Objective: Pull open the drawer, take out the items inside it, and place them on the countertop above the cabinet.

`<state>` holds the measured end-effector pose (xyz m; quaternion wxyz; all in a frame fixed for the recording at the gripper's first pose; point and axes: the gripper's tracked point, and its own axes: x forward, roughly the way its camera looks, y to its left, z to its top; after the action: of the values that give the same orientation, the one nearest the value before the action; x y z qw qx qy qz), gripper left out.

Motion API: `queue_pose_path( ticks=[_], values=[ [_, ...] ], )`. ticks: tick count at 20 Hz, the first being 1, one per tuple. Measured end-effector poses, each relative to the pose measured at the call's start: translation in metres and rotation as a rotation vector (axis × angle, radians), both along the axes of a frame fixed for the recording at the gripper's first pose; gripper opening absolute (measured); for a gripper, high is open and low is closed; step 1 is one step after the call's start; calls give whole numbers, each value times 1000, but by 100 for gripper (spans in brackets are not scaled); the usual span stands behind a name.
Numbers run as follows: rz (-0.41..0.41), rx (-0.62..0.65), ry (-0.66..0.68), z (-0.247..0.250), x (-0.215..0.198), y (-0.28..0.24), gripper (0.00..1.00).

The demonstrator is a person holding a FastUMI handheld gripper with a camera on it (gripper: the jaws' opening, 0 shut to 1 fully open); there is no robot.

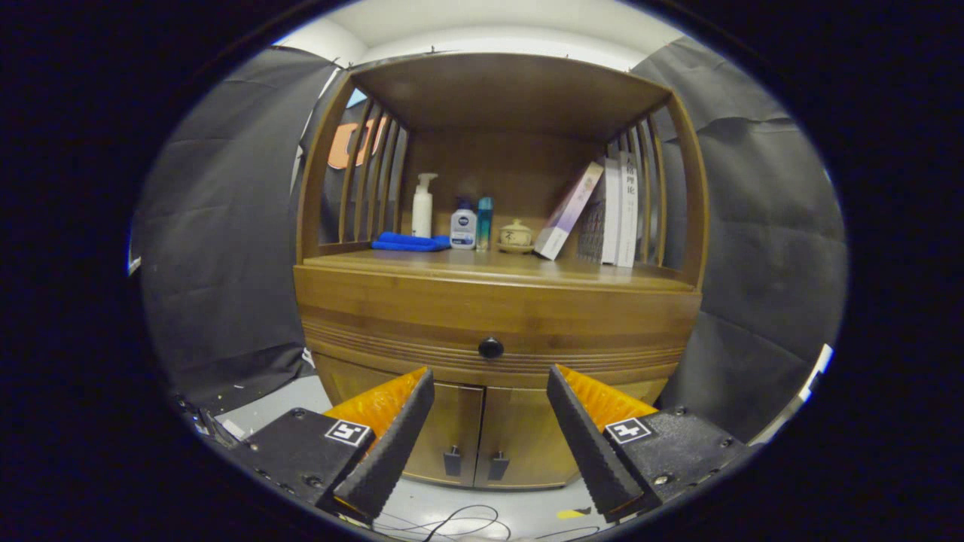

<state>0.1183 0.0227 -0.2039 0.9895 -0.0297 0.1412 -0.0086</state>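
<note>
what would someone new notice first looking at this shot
The wooden cabinet facing the tool, its drawer closed with a dark round knob just ahead of the open fingers. Above it, the countertop holds a blue cloth, bottles and leaning books.

You face one wooden cabinet (497, 301) with one closed drawer (422, 331), one round knob (490, 347) and two lower doors (482, 436). On its countertop (482, 265): three bottles (463, 226), one folded blue cloth (410, 242), one lidded jar (516, 233), and about three books (614, 214). Your one gripper (489, 384) shows two fingers spread apart, empty.
</note>
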Motion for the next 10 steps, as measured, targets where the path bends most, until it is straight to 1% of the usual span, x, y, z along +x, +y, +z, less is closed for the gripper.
queue_pose_path(
  ticks=[2, 5, 10],
  values=[
    [-17, 22, 21, -10, 18, -3, 99],
    [-35, 29, 30, -14, 30, -10, 99],
    [-50, 47, 72, -20, 32, -13, 96]
  ],
)
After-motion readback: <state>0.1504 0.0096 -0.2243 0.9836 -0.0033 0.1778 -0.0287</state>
